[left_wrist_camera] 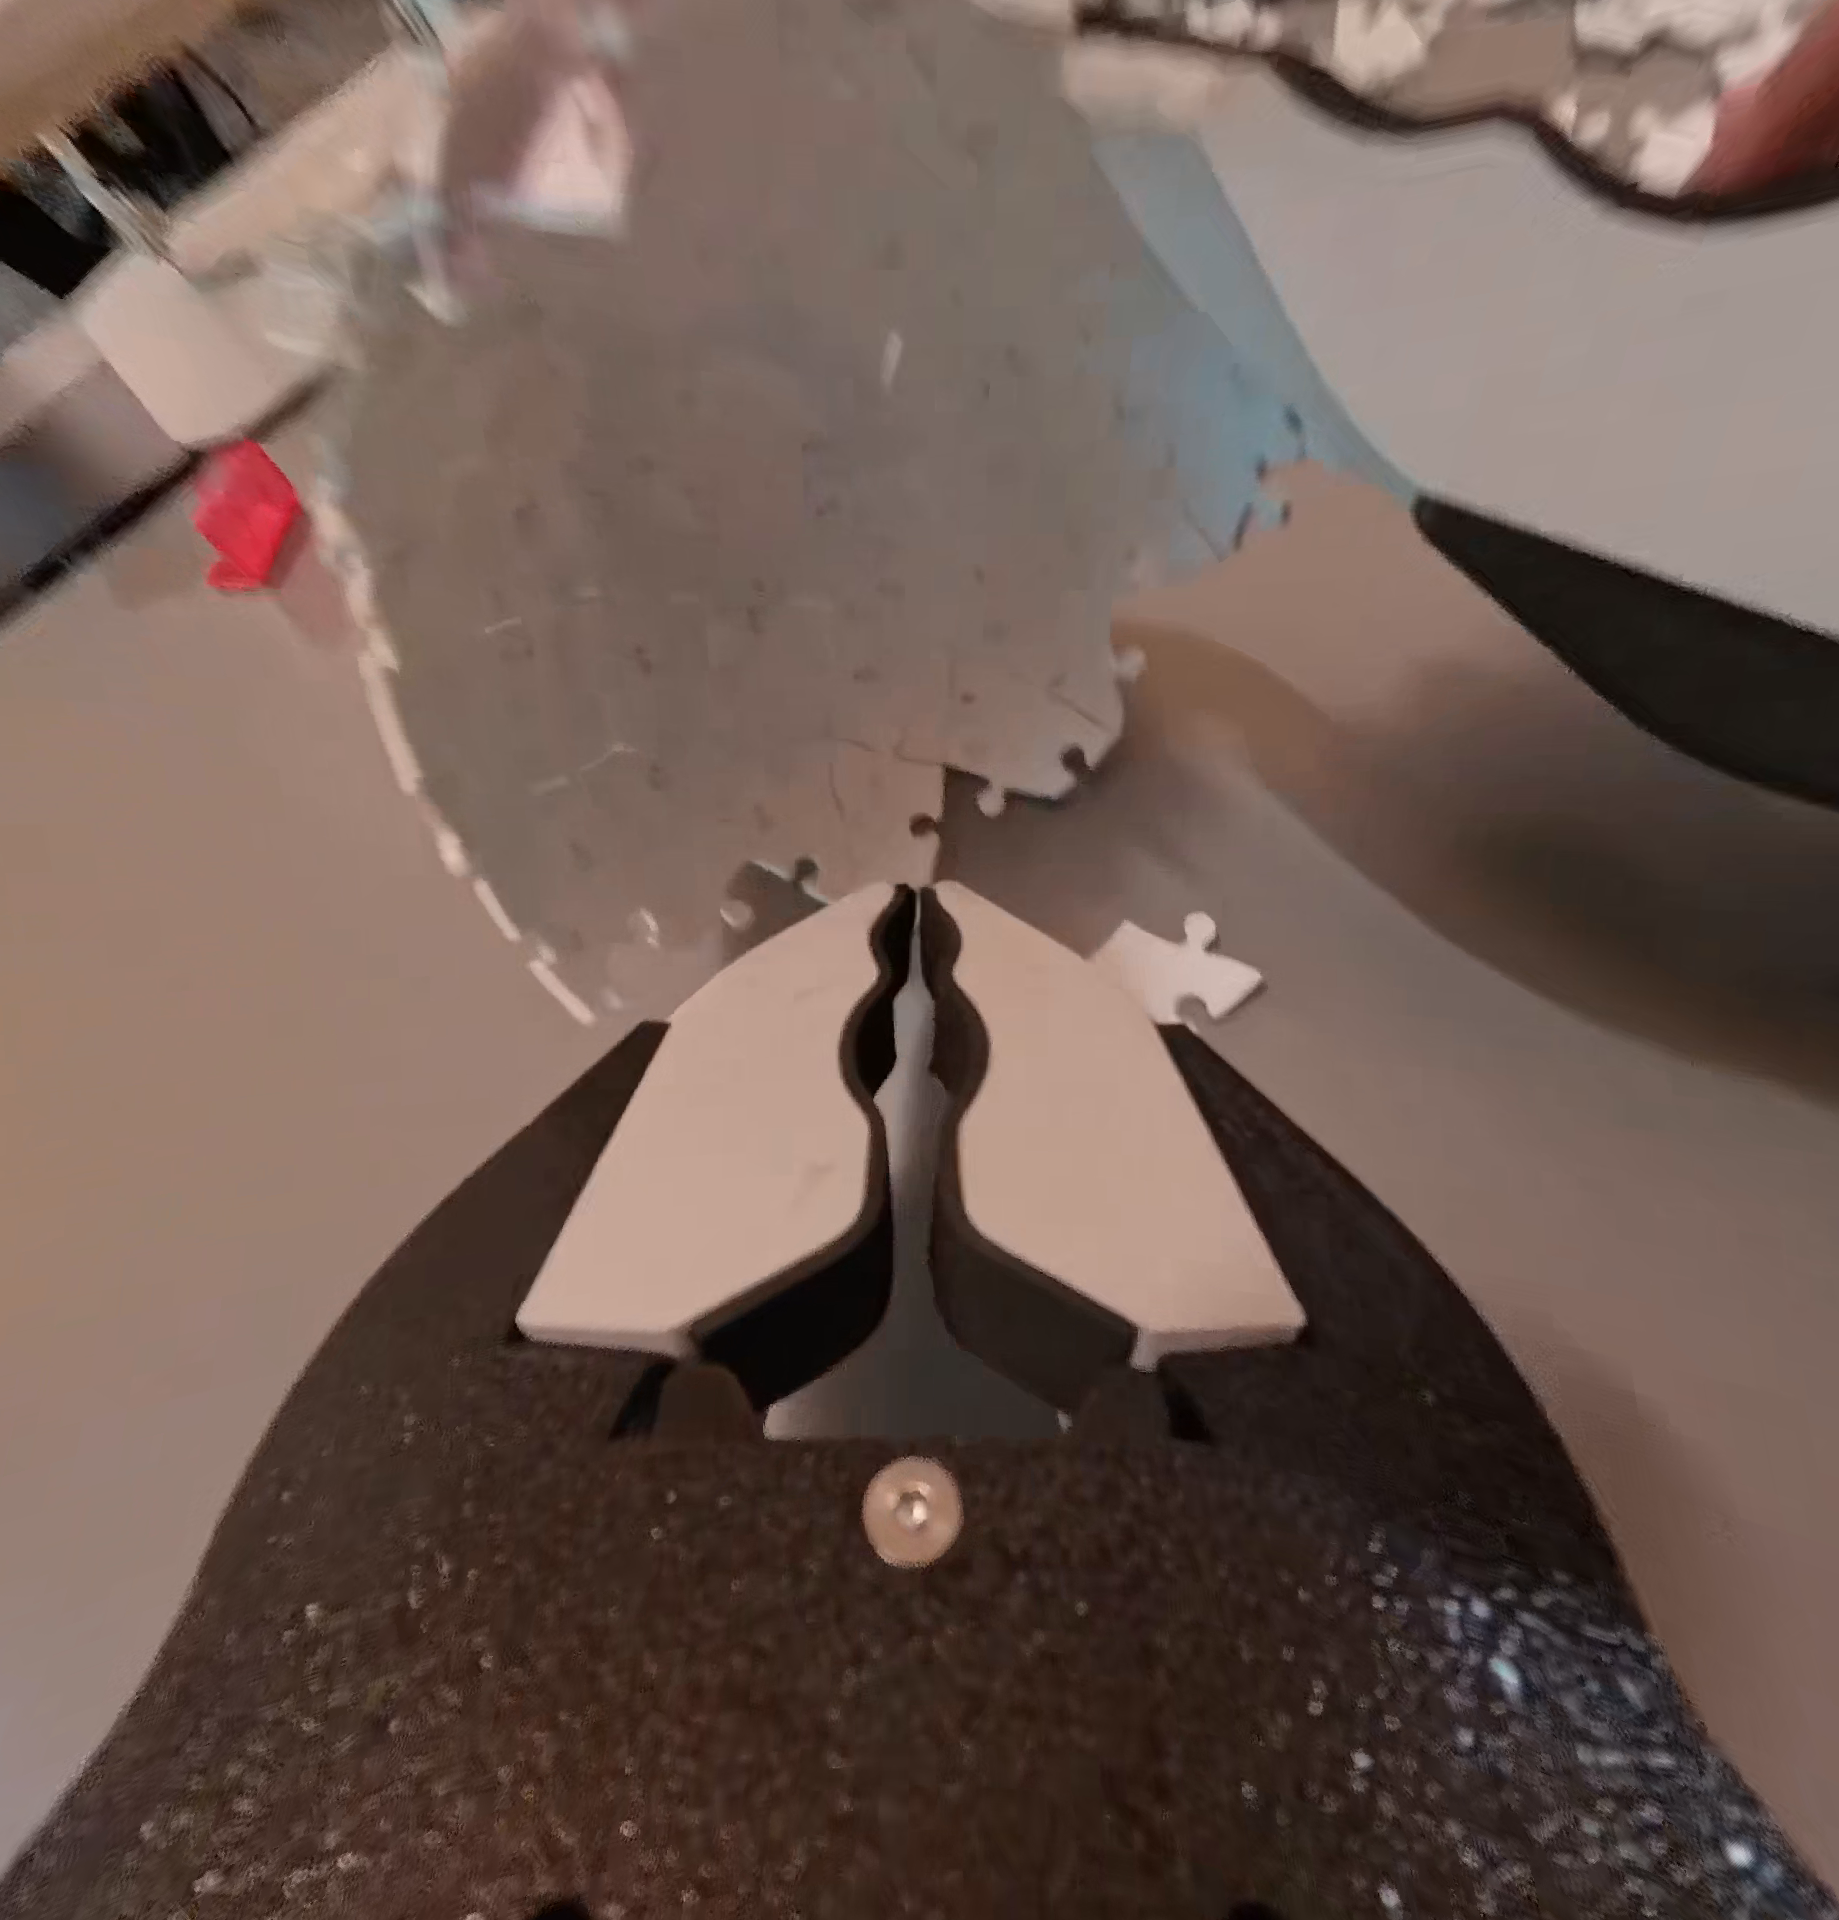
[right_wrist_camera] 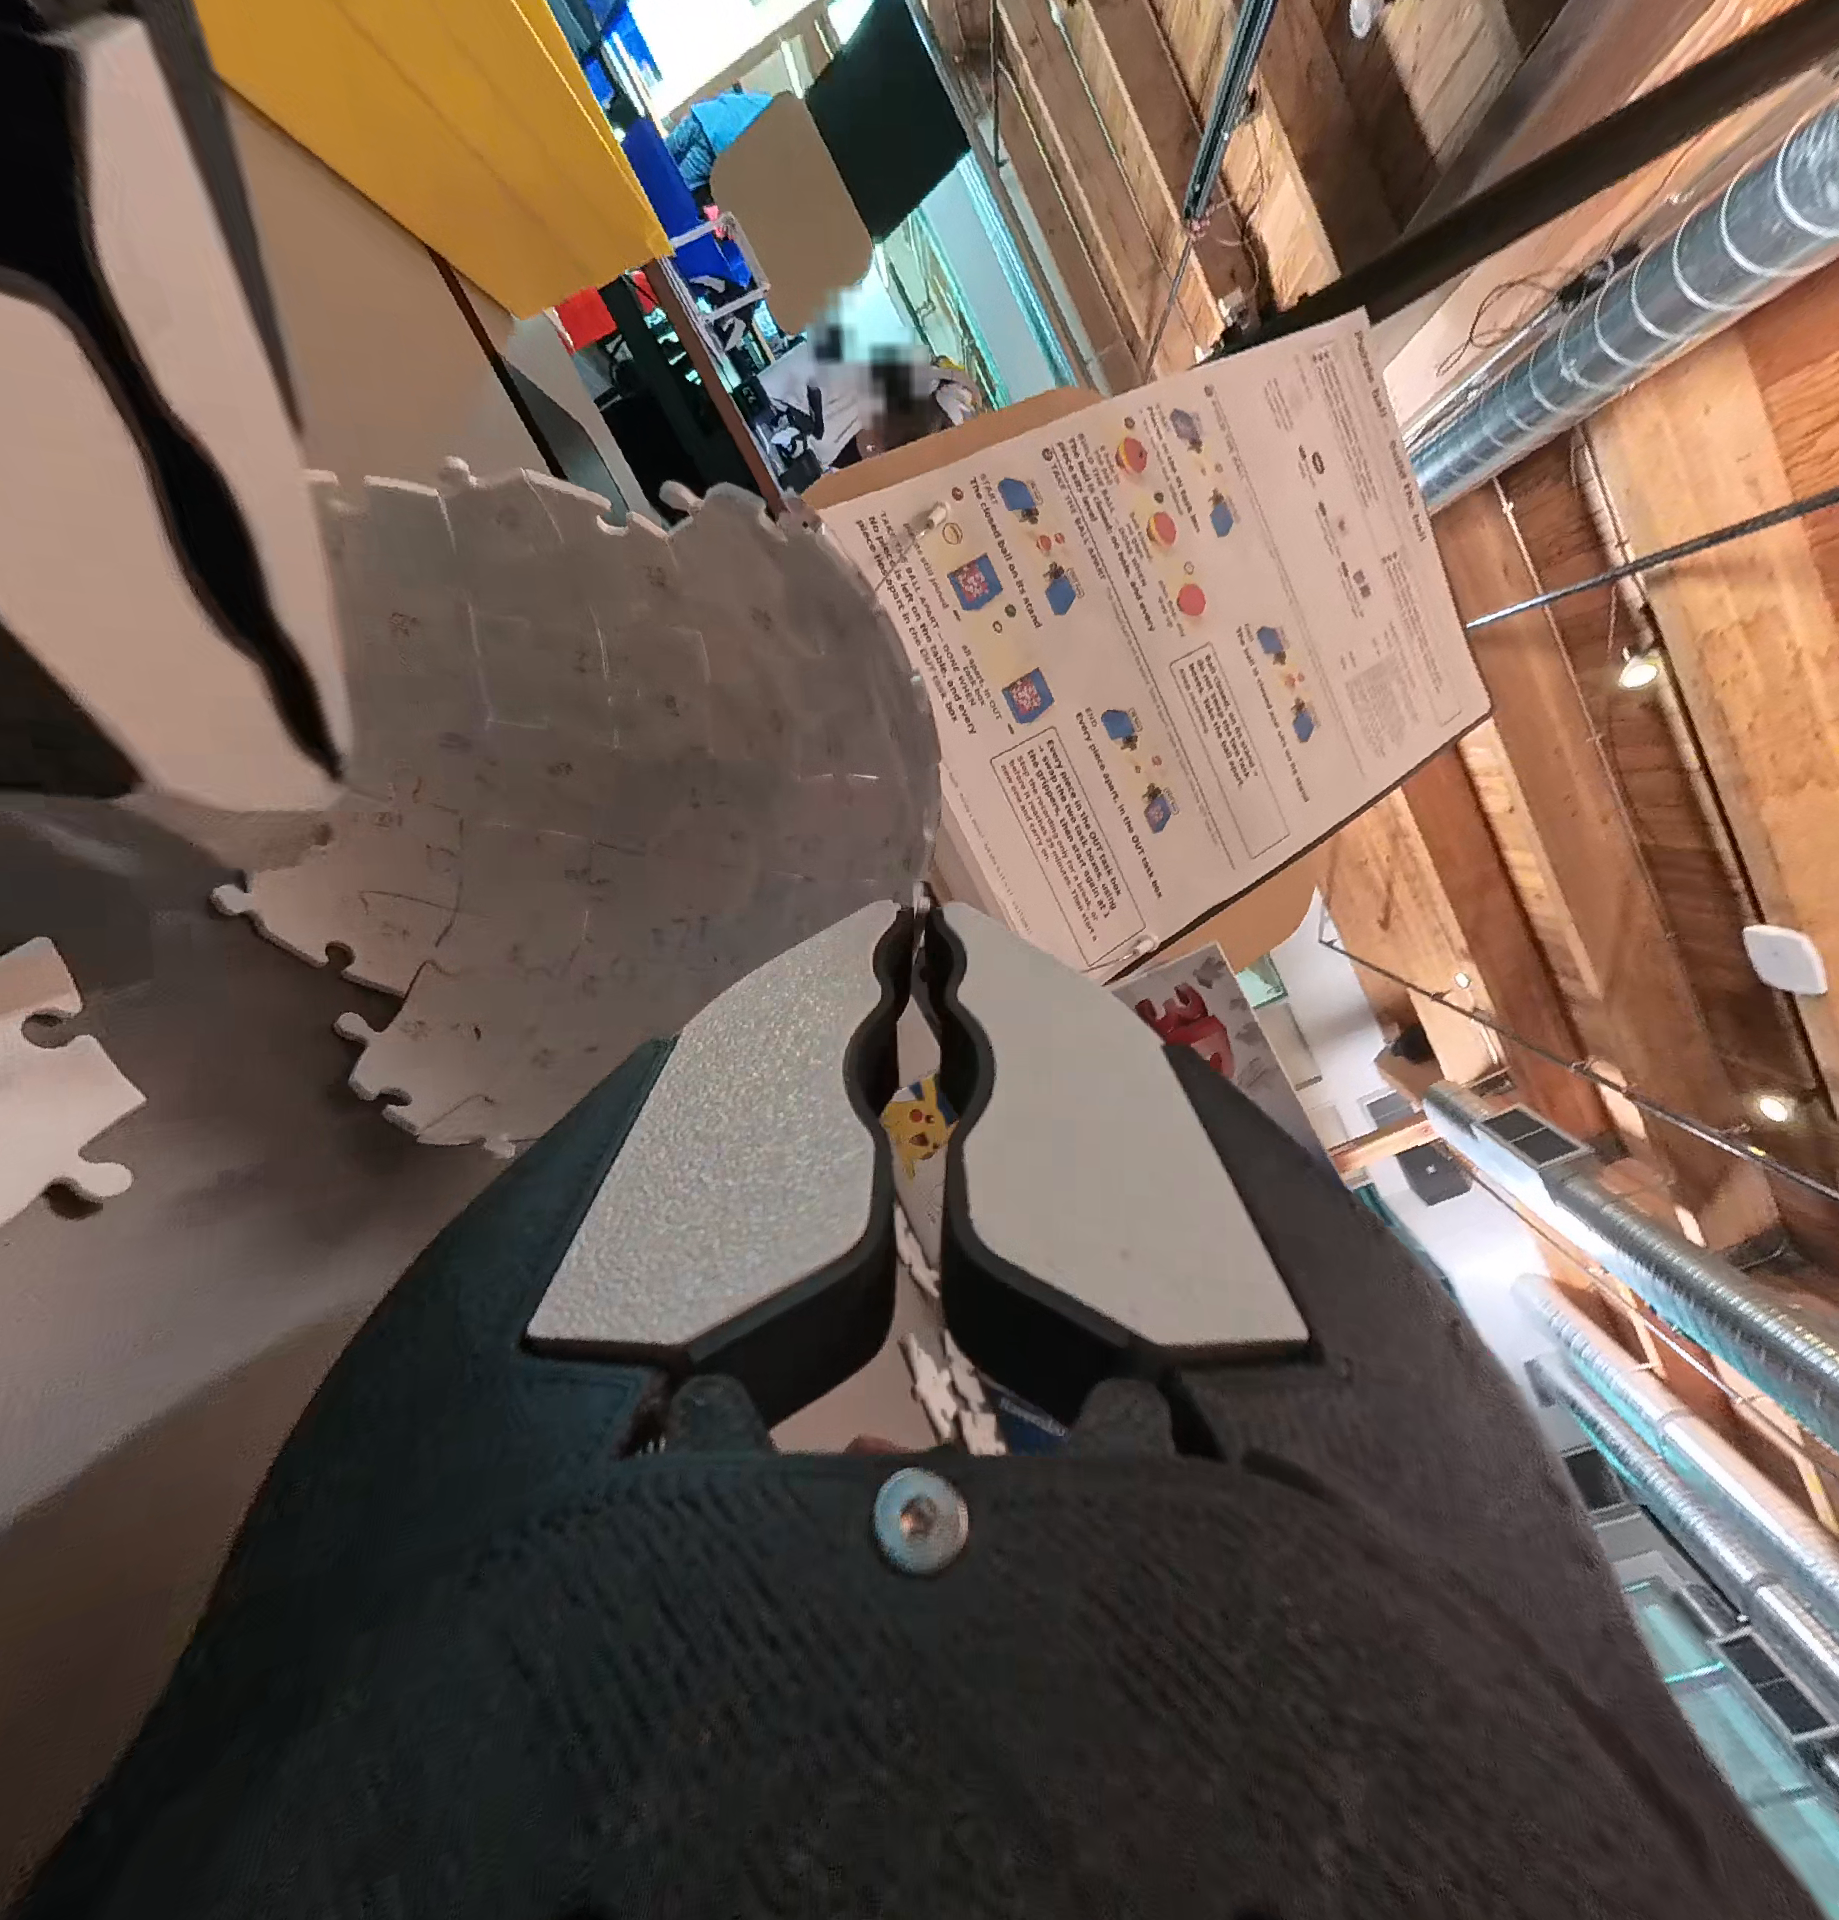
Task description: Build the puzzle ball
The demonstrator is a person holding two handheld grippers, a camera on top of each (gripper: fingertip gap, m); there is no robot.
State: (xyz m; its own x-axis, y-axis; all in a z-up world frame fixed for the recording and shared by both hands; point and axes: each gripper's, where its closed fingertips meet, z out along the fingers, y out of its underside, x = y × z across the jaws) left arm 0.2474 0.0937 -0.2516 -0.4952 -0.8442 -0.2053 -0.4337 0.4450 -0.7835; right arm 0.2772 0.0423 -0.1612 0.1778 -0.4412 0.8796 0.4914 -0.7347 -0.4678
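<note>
The part-built puzzle ball is a curved shell of joined pieces, and both views show its plain grey inner side. My left gripper is shut on the shell's jagged lower edge, with a white sliver between its jaws. It also shows at the upper left of the right wrist view, pinching the shell there. My right gripper is shut on the shell's smooth rim. One loose white puzzle piece lies on the grey table just right of my left fingers, and it also shows in the right wrist view.
A heap of loose pieces lies at the far right. A small red object sits at the left, and a black edge crosses the right. An instruction sheet hangs behind the shell. A yellow panel stands beyond. One gripper's finger ends stand about 11 centimeters off the other's. Between my left fingertips and the loose white puzzle piece there is roughly 5 centimeters. My right wrist view looks at it from another angle.
</note>
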